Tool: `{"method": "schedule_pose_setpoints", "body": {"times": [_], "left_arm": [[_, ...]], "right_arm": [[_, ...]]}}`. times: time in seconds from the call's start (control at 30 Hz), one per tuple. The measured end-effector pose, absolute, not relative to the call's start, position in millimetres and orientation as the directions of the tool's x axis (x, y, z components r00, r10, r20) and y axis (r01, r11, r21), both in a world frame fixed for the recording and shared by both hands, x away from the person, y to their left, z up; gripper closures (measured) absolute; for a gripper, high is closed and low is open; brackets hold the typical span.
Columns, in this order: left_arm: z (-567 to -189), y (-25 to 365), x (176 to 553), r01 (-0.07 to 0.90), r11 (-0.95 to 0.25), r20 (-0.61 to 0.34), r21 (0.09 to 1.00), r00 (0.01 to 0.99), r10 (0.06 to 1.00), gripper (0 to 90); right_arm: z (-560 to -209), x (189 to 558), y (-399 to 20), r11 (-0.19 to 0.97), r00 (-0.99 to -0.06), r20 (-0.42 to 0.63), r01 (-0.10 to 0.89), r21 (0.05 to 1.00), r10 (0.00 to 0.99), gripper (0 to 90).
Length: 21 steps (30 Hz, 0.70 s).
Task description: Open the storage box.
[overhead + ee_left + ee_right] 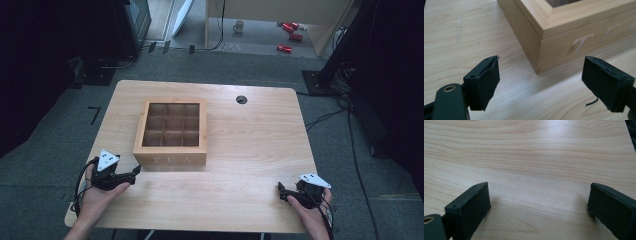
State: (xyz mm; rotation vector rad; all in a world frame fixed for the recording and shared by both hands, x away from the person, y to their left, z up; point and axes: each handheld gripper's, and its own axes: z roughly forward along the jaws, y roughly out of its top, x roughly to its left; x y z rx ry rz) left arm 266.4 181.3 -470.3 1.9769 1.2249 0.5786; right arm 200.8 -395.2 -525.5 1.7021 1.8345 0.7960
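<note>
A wooden box (170, 132) sits on the table (250, 150), left of the middle and toward the far half. Its top is a window over a three-by-three grid of compartments; the cells look dark from the high view, and what they hold cannot be made out. Pale letters run along the near wall, too small to read there. In the left gripper view the box's near left corner (541, 37) stands ahead of the jaws, with a "T" and the start of a second letter showing before the frame cuts the rest off; the box's top edge is cut off as well.

The left gripper (131, 176) rests on the table by the near left edge, just beside the box's near left corner and apart from it, held in the person's left hand (97, 197). Its jaws stand wide with nothing but bare tabletop between them; a loose thread hangs from one pad.

The right gripper (281, 192) lies near the table's near right edge, well apart from the box, in the right hand (312, 212), whose wrist is cut by the frame's bottom. Its jaws are spread wide too, over bare wood grain.

A round cable hole (241, 99) marks the far side of the table. On the floor beyond, a mug (239, 26) and some red cans (290, 35) are small and blurred.
</note>
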Motion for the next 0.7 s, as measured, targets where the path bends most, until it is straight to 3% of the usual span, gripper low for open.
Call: {"method": "schedule_pose_setpoints", "body": {"times": [0.07,0.7], "left_arm": [[-467,178,270,0.568,-0.283,-0.006,0.773,0.452,0.892,21.4],[-464,169,287,0.586,-0.208,-0.104,0.783,0.453,0.885,36.5]], "right_arm": [[-525,200,-395,0.038,-0.081,0.026,0.699,0.714,0.996,4.3],[-511,203,-375,0.051,-0.111,0.029,0.654,0.755,0.993,6.1]]}}
